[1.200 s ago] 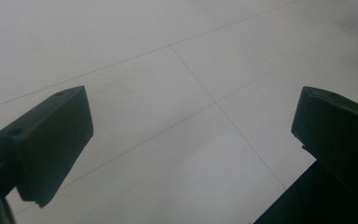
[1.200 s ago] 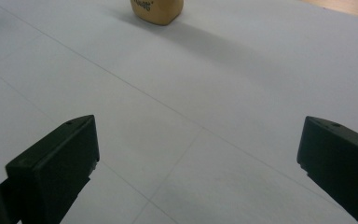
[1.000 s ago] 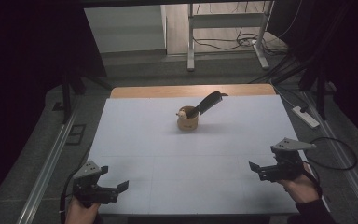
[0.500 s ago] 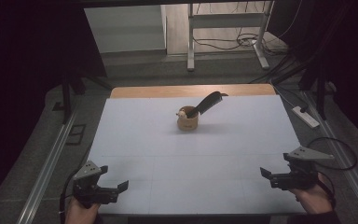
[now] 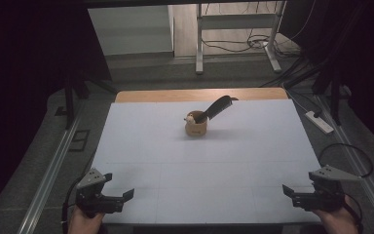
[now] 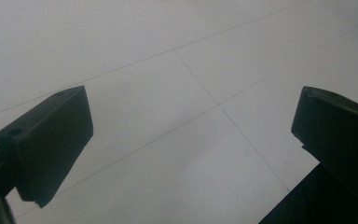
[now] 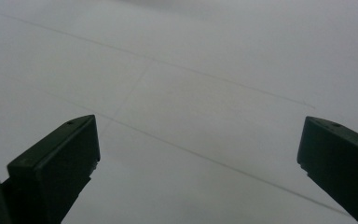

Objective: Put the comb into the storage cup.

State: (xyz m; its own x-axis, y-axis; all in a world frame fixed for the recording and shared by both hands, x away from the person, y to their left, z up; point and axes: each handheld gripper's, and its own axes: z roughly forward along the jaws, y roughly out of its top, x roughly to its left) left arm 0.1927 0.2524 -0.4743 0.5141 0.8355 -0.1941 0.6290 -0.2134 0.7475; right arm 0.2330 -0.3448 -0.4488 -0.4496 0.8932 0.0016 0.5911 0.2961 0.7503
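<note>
- Starting at the left: the left gripper (image 5: 118,196) sits at the near edge of the table (image 5: 141,146), about 7 o'clock from its middle, held in the person's left hand (image 5: 83,222). Its jaws stand wide apart with nothing between them; the left gripper view has them over bare white surface crossed by thin seams.
- Moving to the middle: the wooden cup (image 5: 196,127) stands upright on the far half of the table, near 12 o'clock, well apart from both grippers. A dark spoon (image 5: 217,107) leans out of it toward 2 o'clock, and a small pale knob (image 5: 189,117) shows at the cup's rim on the 10 o'clock side; what that knob belongs to is too small to tell.
- Ending at the right: the right gripper (image 5: 292,192) rests at about 5 o'clock, near the table's near right corner, in the right hand (image 5: 340,222). Its jaws also stand wide and empty over plain surface.
- Judging the step: neither gripper touches anything, so this looks like a resting pose, with the reach not yet begun.
- Judging the next move: one gripper would need to travel forward toward 12 o'clock, keep its jaws wide, and line up with the spoon's leaning handle or the cup's wall without tipping the cup.
</note>
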